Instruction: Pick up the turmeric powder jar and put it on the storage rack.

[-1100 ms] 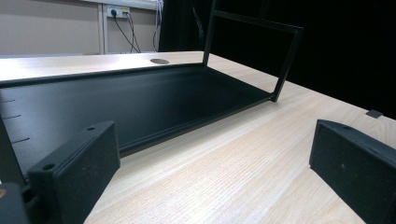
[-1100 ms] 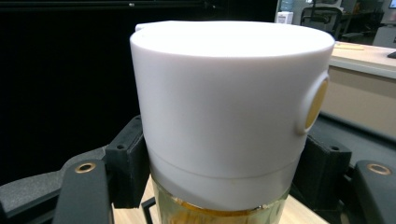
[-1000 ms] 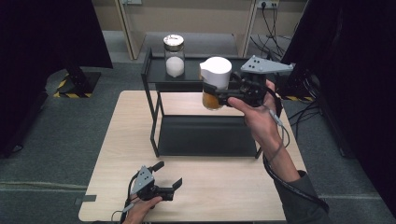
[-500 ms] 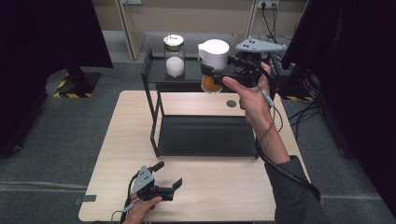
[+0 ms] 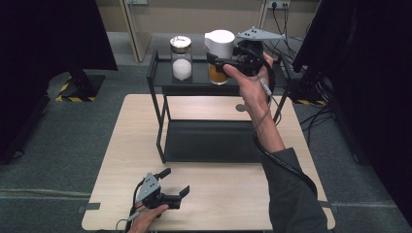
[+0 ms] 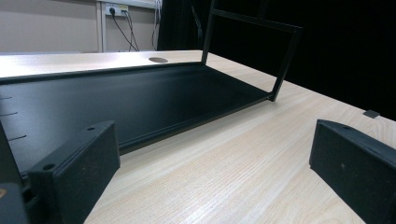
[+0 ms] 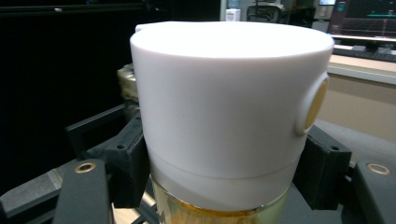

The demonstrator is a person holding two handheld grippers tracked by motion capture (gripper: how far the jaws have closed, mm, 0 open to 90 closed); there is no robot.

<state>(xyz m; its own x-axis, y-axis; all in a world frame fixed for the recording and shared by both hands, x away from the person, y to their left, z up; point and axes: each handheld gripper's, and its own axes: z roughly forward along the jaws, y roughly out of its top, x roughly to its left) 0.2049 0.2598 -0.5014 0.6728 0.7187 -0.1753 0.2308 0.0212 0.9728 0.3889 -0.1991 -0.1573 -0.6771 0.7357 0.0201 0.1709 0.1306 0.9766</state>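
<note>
your right gripper (image 5: 219, 62) is clamped on the white-lidded jar (image 5: 219, 51) of amber contents, both jaws pressing its sides just under the lid, and you hold it upright over the right part of the top shelf (image 5: 163, 77) of the black rack (image 5: 214, 141), beside the silver-lidded jar (image 5: 181, 58) of white powder standing on that shelf. whether the held jar's base touches the shelf cannot be told from the high view. your left gripper (image 5: 174, 187) rests low at the near edge of the wooden table (image 5: 121, 160), well apart from the rack, its jaws spread wide with nothing between them and facing the rack's lower tray (image 6: 140, 102).
</note>
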